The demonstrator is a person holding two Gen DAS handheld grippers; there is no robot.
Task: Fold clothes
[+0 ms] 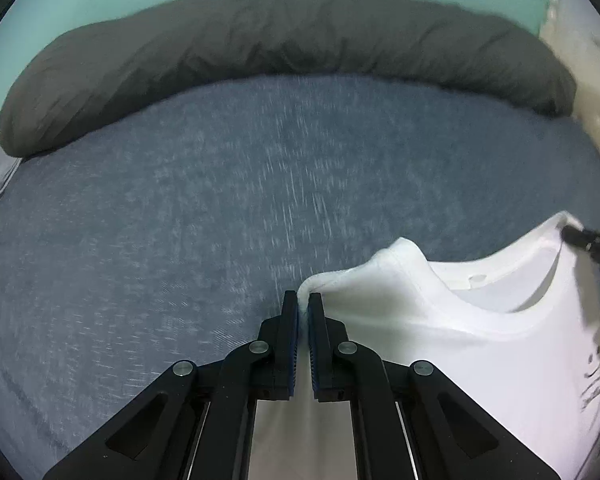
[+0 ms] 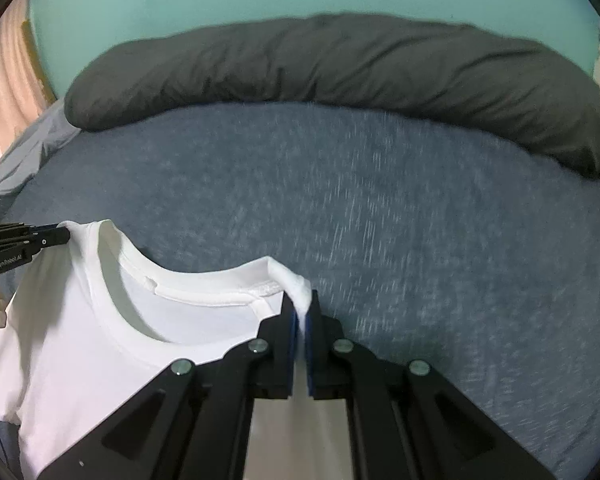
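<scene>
Soft white ribbed-collar T-shirt [image 1: 440, 344] above heathered blue-grey bedsheet [image 1: 180, 208].

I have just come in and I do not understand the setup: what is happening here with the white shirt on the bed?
A person is holding a white T-shirt by its two shoulders, one hand-held claw on each. The left claw is shut on the shoulder fabric at one side of the collar, and the right claw is shut on the other side. The neckline hangs open between them, above the blue bed cover. A dark grey pillow lies along the far edge. No fold is visible yet.
</scene>
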